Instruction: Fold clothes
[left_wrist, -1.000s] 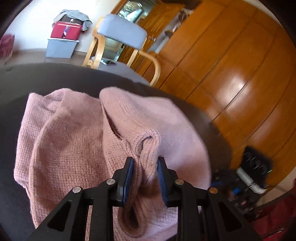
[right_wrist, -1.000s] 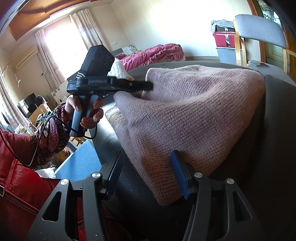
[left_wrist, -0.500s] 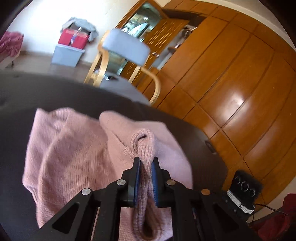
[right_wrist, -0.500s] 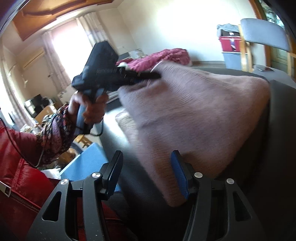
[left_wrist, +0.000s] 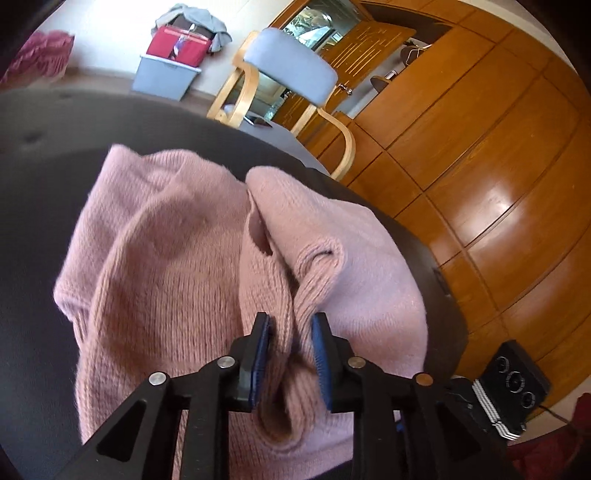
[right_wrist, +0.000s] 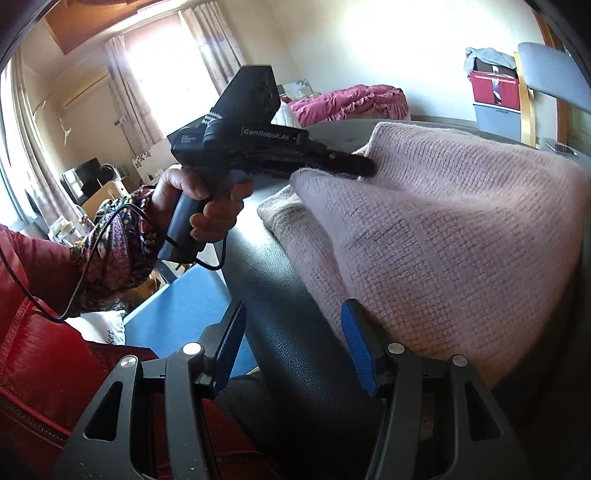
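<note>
Pink sweater heaped on the dark bench, both claws at its near edge.

My left claw (left_wrist: 290, 334) has just been opening; its jaws stand narrow, with a ribbed fold of the sweater (left_wrist: 177, 258) between them. My right claw (right_wrist: 291, 325) gapes wide, sweater beside its right finger.
</note>
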